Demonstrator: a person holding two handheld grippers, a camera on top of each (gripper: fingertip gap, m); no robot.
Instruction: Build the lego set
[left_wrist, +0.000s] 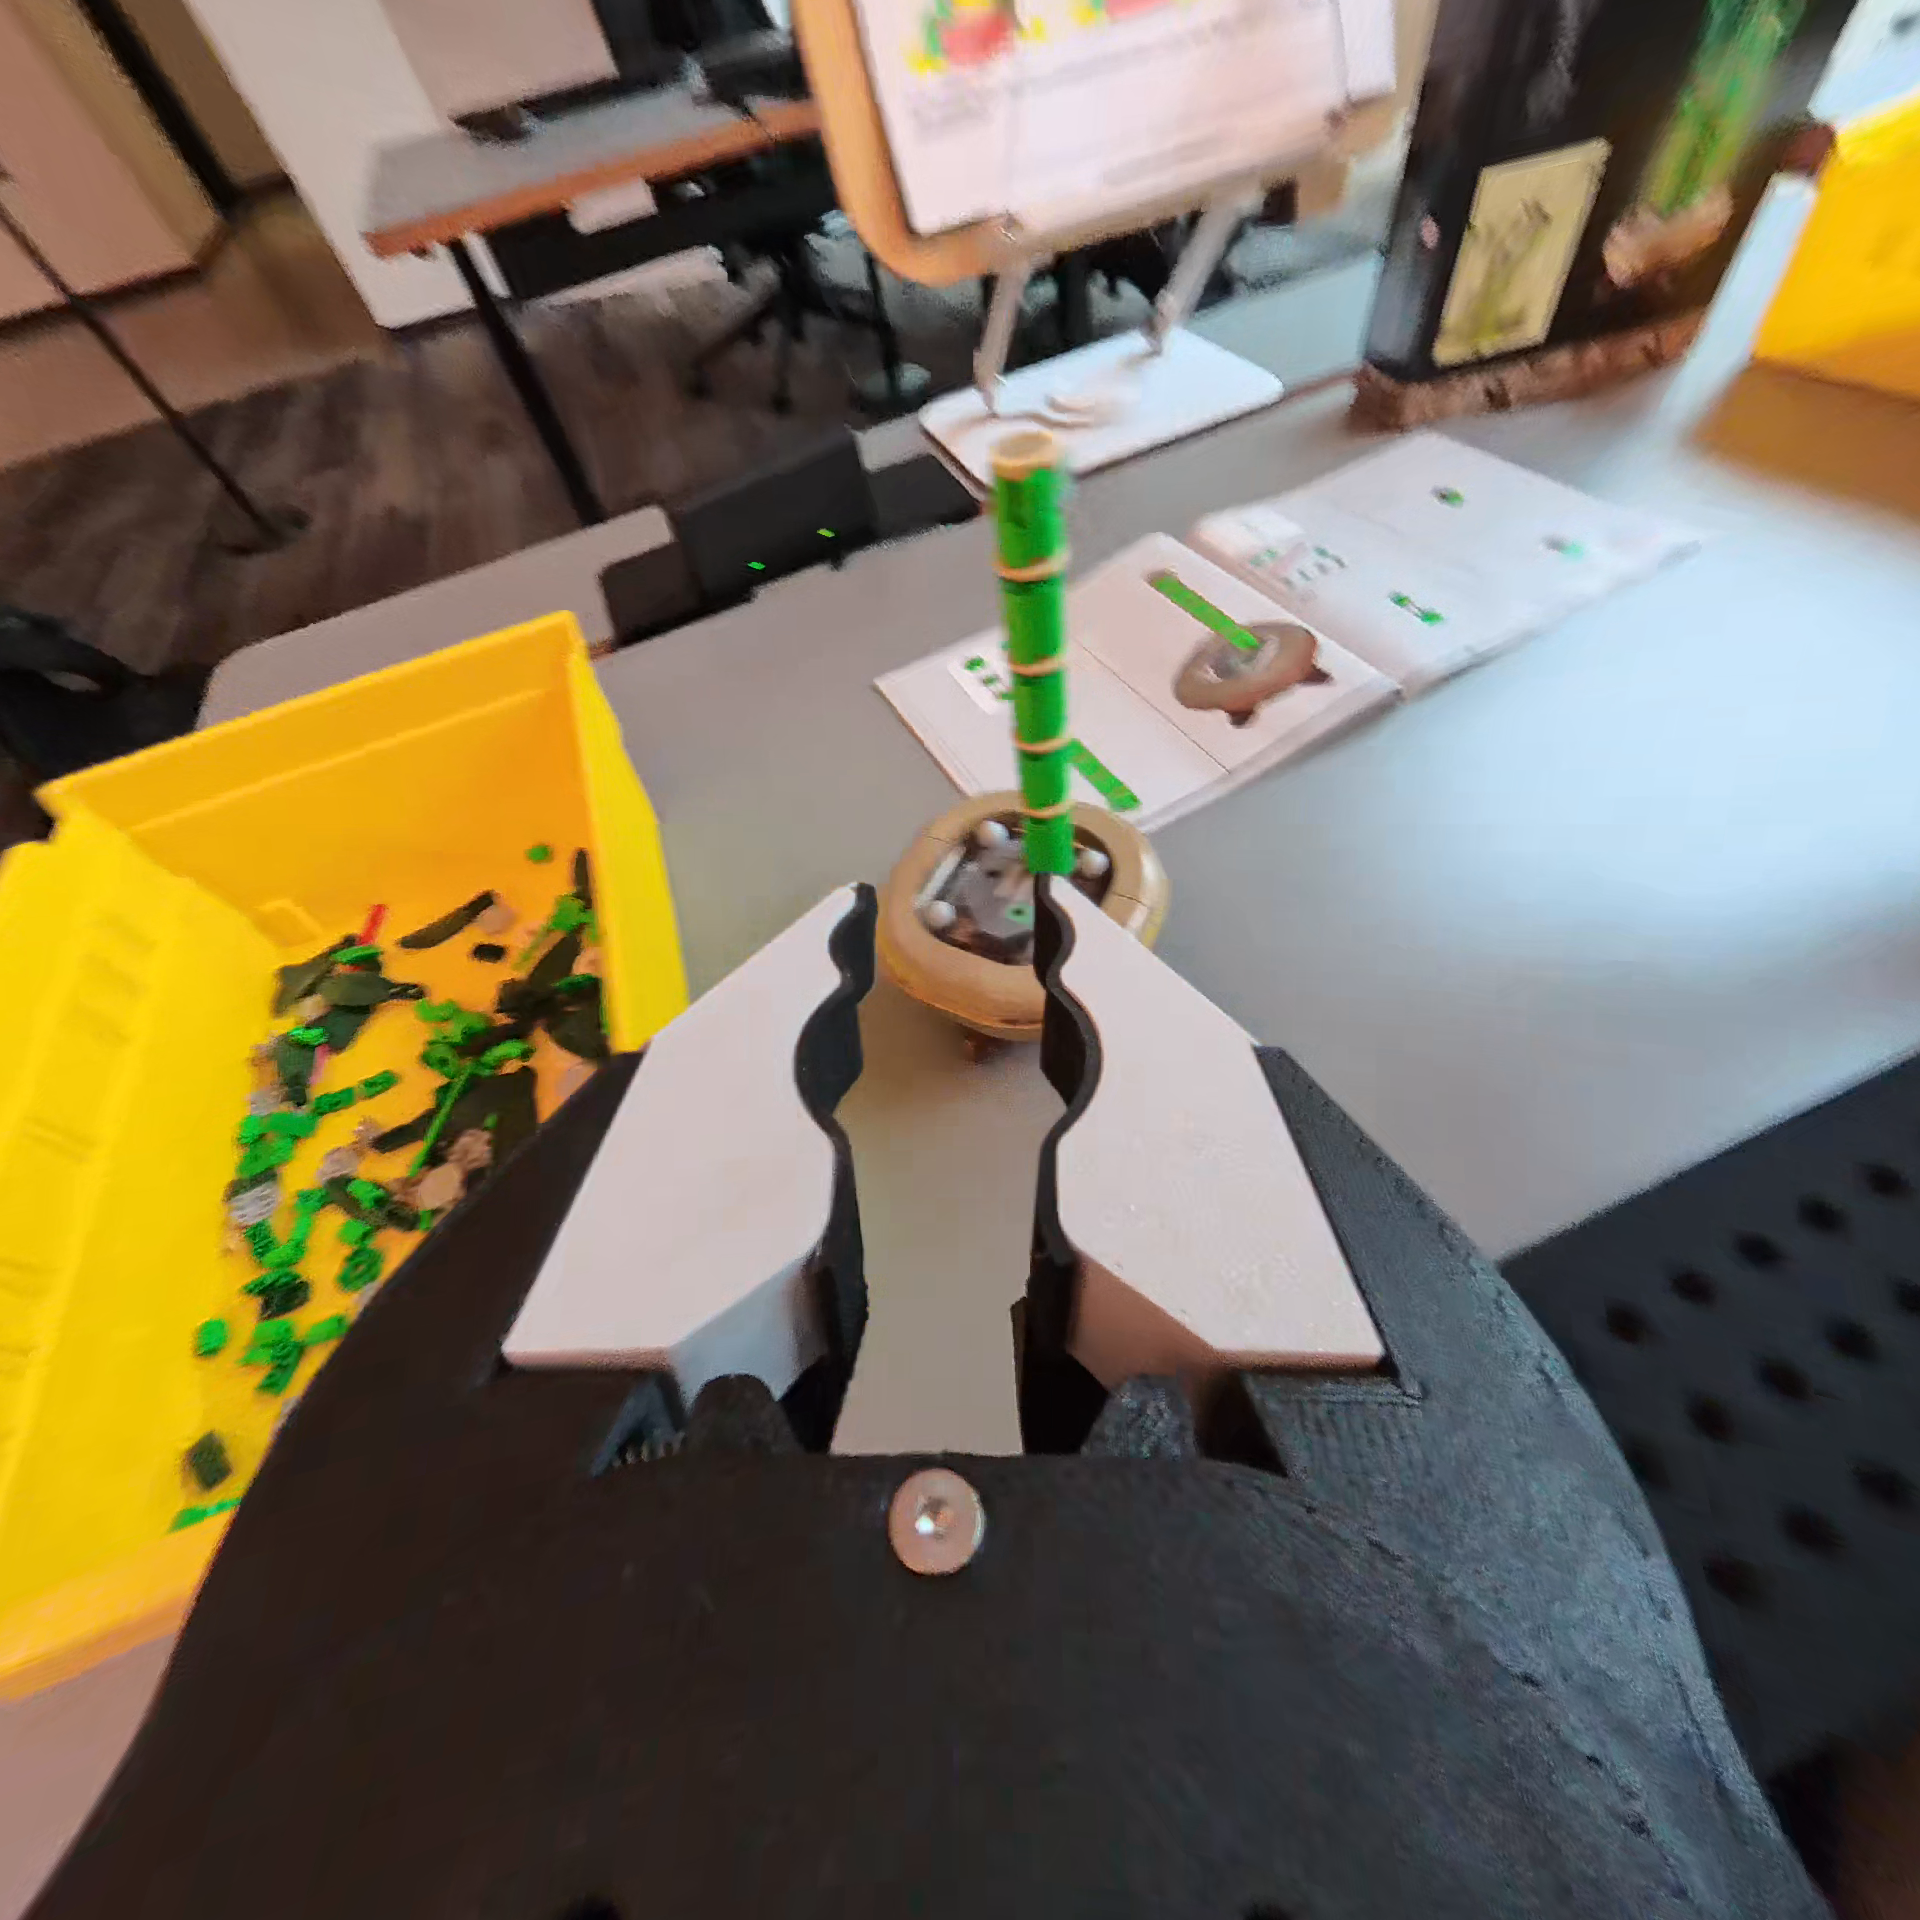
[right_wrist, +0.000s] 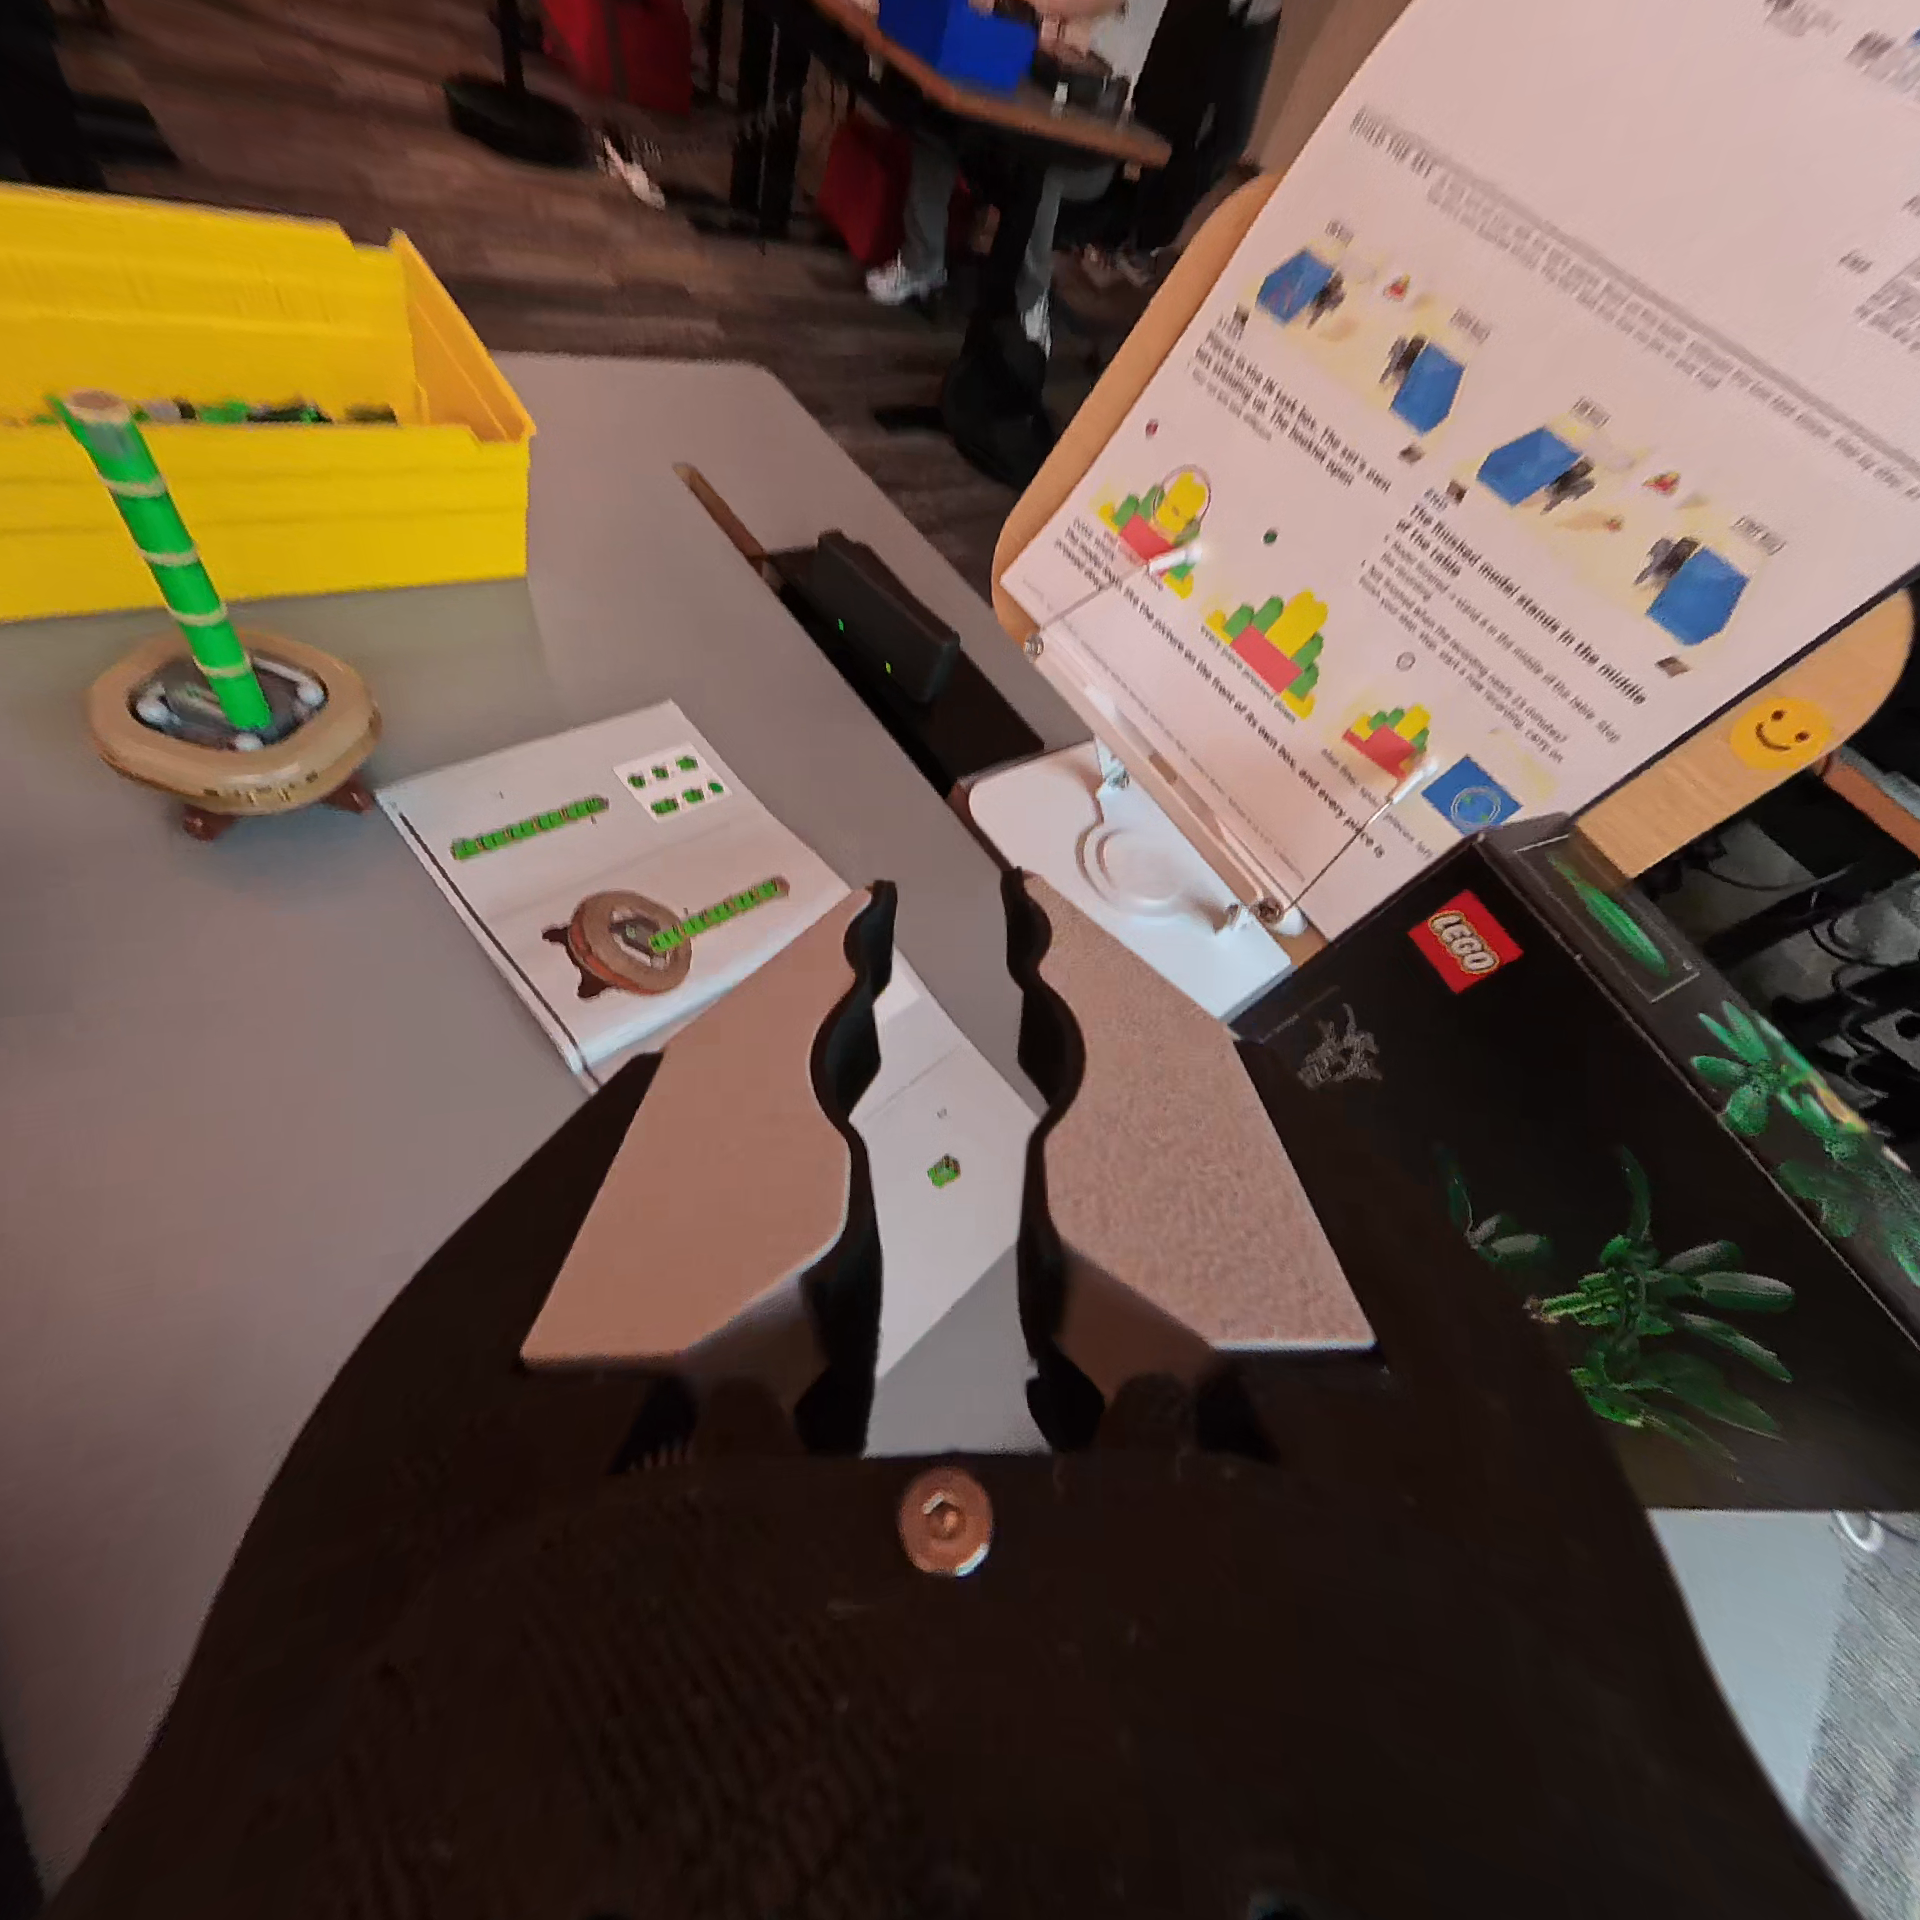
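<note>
A yellow bin (left_wrist: 343, 831) of loose green and dark pieces (left_wrist: 384, 1101) sits at the left on the grey table (left_wrist: 1558, 935). Just right of it stands the tan round pot base (left_wrist: 1018, 914), a green segmented stalk (left_wrist: 1034, 665) rising upright from it. The left gripper (left_wrist: 948, 914) hovers just before the base, fingers apart and empty – further right lies the open instruction booklet (right_wrist: 623, 862). The right gripper (right_wrist: 943, 899) hangs above the booklet, parted, holding nothing, beside the black set box (right_wrist: 1621, 1195)

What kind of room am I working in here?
Probably an office or lab workspace: a grey table, more desks on carpet behind, and an instruction sheet on a stand.
</note>
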